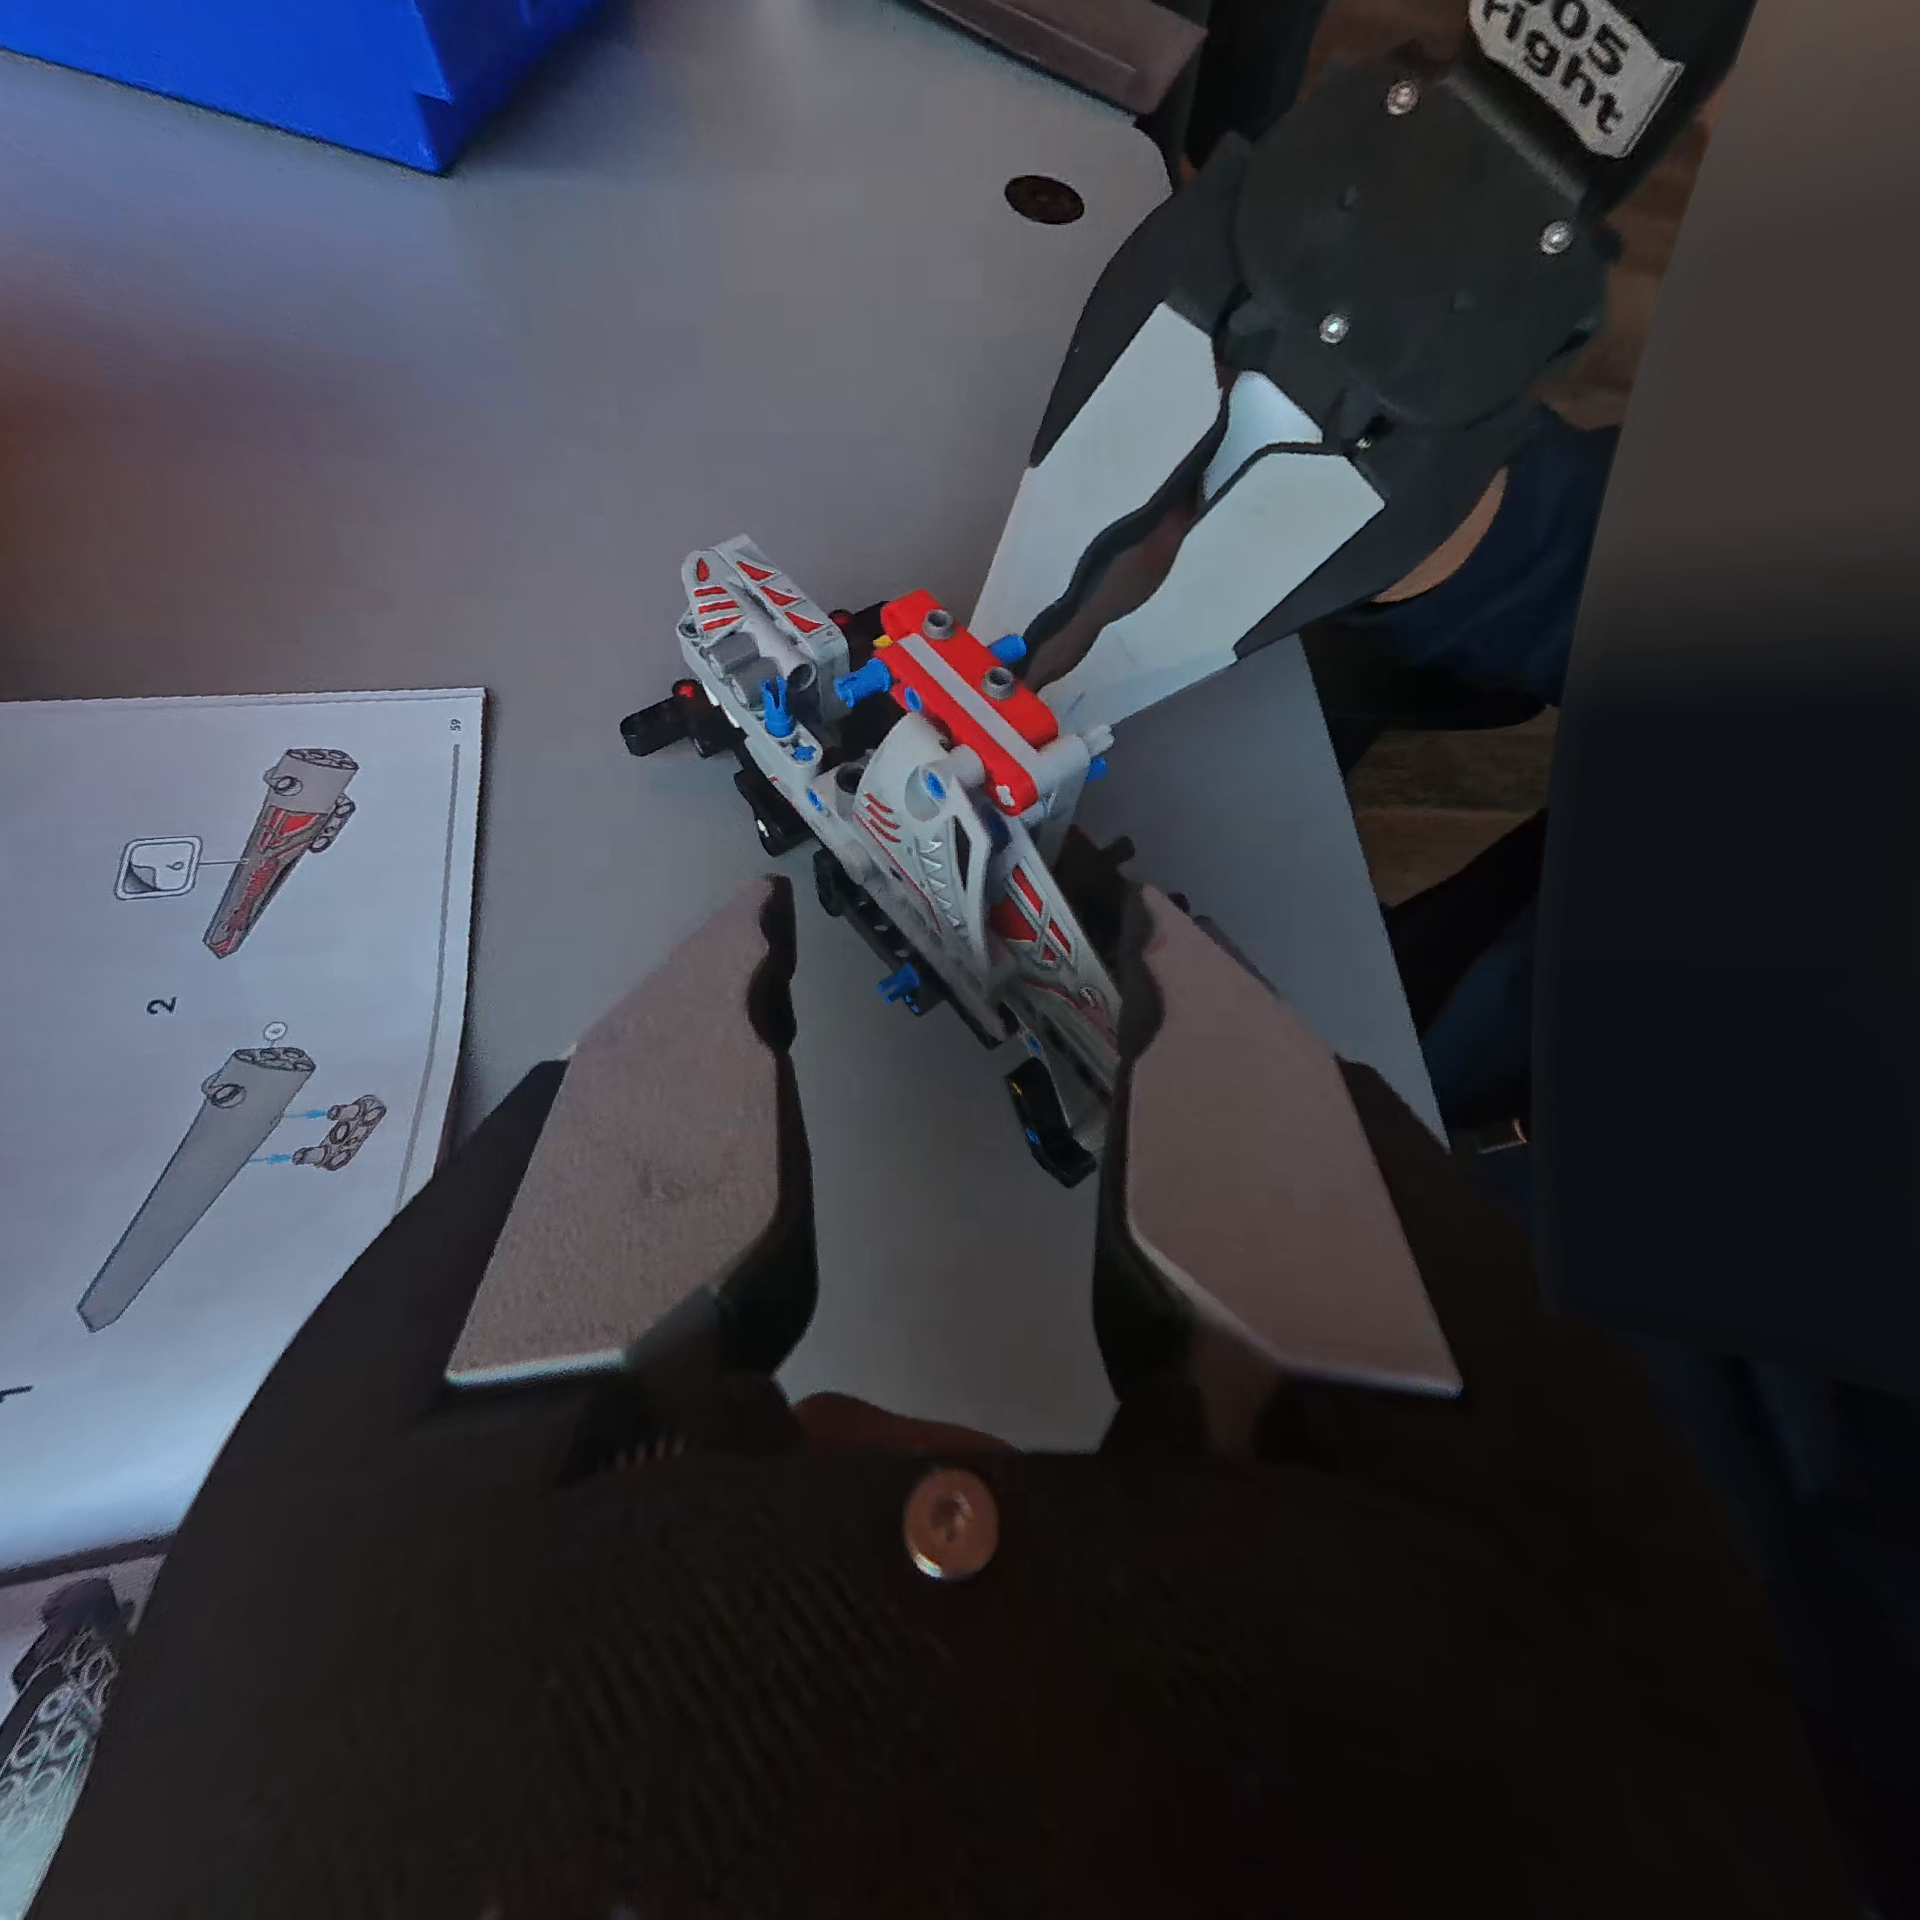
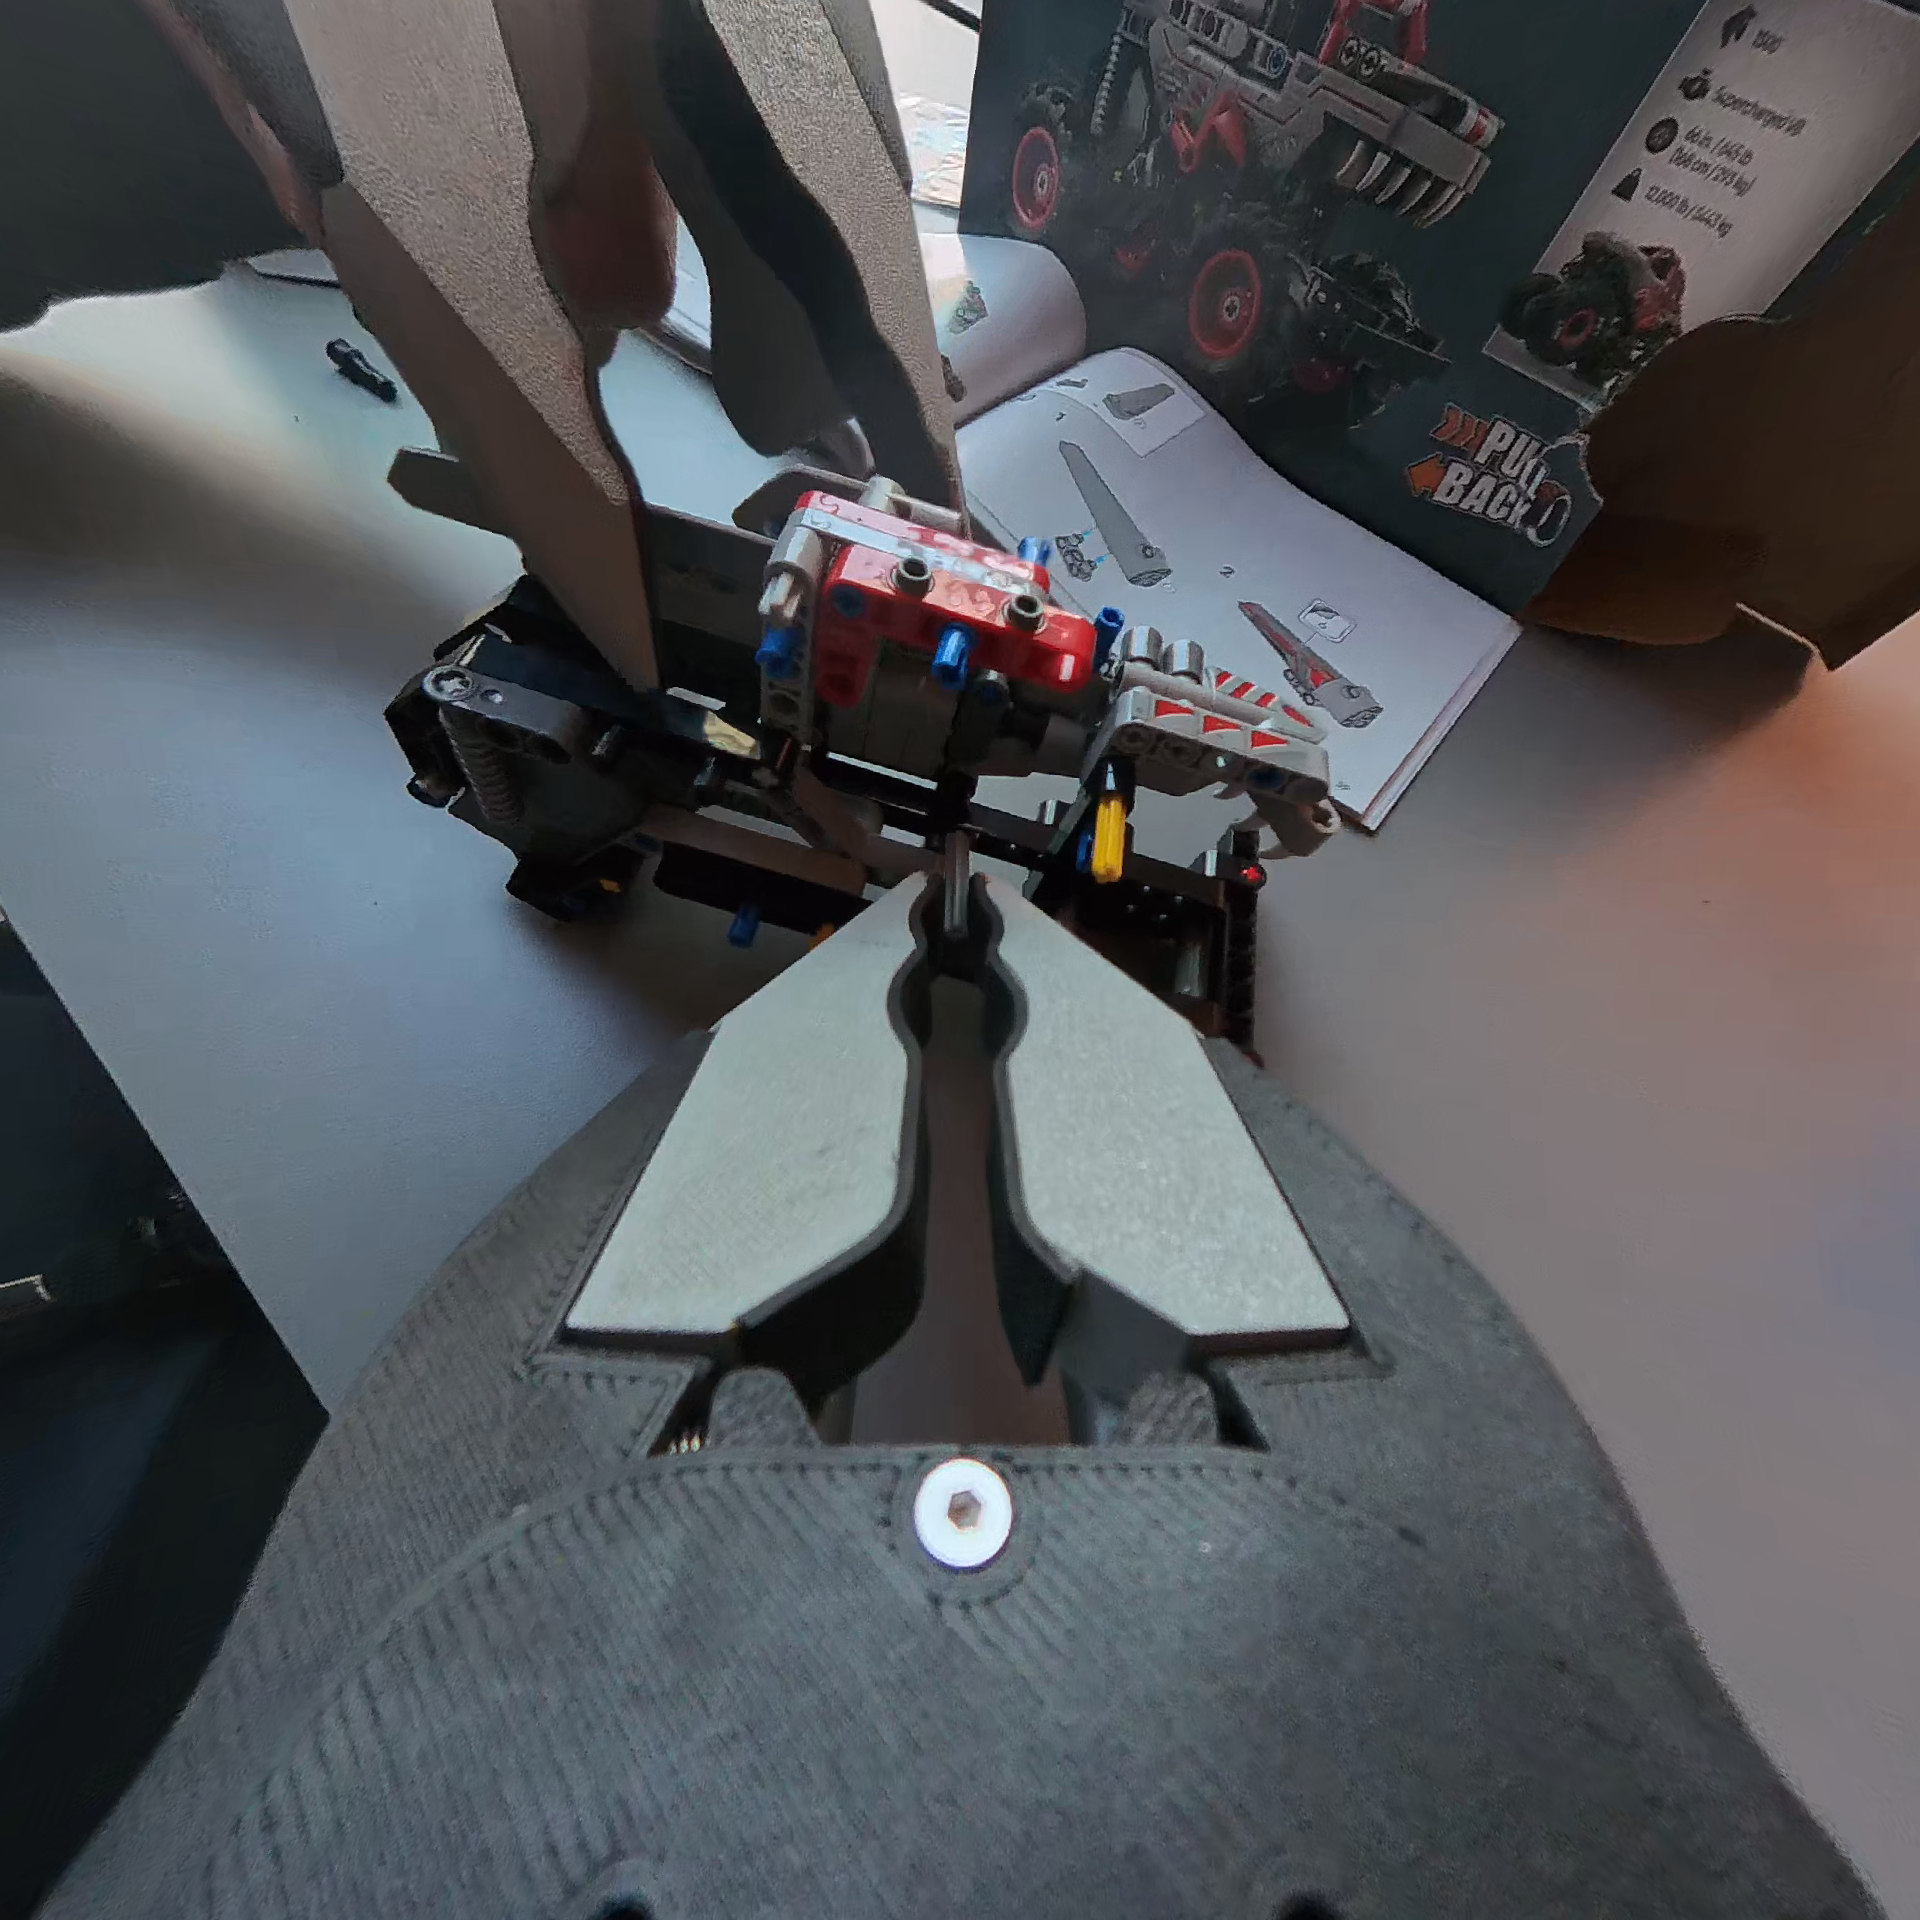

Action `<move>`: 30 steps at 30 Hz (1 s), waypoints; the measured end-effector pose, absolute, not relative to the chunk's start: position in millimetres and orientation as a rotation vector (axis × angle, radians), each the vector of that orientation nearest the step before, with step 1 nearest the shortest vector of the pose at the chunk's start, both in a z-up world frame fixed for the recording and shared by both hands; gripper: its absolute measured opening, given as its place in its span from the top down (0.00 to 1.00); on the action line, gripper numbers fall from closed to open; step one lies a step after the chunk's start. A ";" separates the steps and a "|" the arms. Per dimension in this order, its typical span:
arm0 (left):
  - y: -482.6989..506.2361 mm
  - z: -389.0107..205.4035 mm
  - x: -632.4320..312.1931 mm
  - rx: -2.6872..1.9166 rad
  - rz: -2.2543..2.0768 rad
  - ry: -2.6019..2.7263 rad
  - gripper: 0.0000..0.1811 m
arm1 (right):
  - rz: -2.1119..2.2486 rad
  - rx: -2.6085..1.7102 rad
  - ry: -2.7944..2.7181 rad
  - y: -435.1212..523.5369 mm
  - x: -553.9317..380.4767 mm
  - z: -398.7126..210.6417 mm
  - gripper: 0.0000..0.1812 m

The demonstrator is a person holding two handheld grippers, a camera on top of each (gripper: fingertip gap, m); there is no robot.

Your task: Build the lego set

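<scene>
The part-built lego model, grey panels with red stripes, a red block on top and a black chassis, lies on the grey table. My left gripper straddles its long grey end, jaws wide, both fingertips touching its sides. In the right wrist view the model is straight ahead, with the left gripper coming down on it from above. My right gripper is shut on a thin dark axle whose tip meets the black beam under the red block. The right gripper also shows in the left wrist view, beside the red block.
An open instruction booklet lies left of the model and also shows in the right wrist view. The set's printed box stands behind it. A blue box is at the far left. A loose black pin lies apart. The table edge is close by on the right. The grippers' ends are close to 5 cm from one another.
</scene>
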State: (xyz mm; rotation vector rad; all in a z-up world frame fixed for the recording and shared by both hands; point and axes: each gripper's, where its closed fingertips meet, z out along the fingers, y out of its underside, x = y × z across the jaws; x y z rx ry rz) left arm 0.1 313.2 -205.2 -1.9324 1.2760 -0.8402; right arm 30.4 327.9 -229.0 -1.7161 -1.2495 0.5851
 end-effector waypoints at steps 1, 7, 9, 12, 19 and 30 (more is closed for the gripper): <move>312.8 -205.3 0.5 -1.934 -0.847 1.276 0.68 | 0.592 -1.723 -1.253 327.9 30.2 -229.9 0.99; 308.8 -204.0 2.7 -1.916 -0.872 1.268 0.72 | 0.622 -1.731 -1.249 328.3 28.7 -229.6 0.99; 308.3 -204.0 3.4 -1.912 -0.874 1.270 0.73 | 0.628 -1.732 -1.248 328.7 27.9 -229.4 0.99; 307.8 -204.4 3.6 -1.915 -0.904 1.260 0.73 | 0.621 -1.734 -1.251 329.4 27.4 -230.1 0.99; 307.7 -204.9 4.1 -1.912 -0.945 1.253 0.72 | 0.635 -1.743 -1.250 330.0 26.1 -230.4 0.99; 305.5 -206.3 5.9 -1.922 -1.064 1.233 0.71 | 0.635 -1.733 -1.253 328.6 25.0 -228.9 0.99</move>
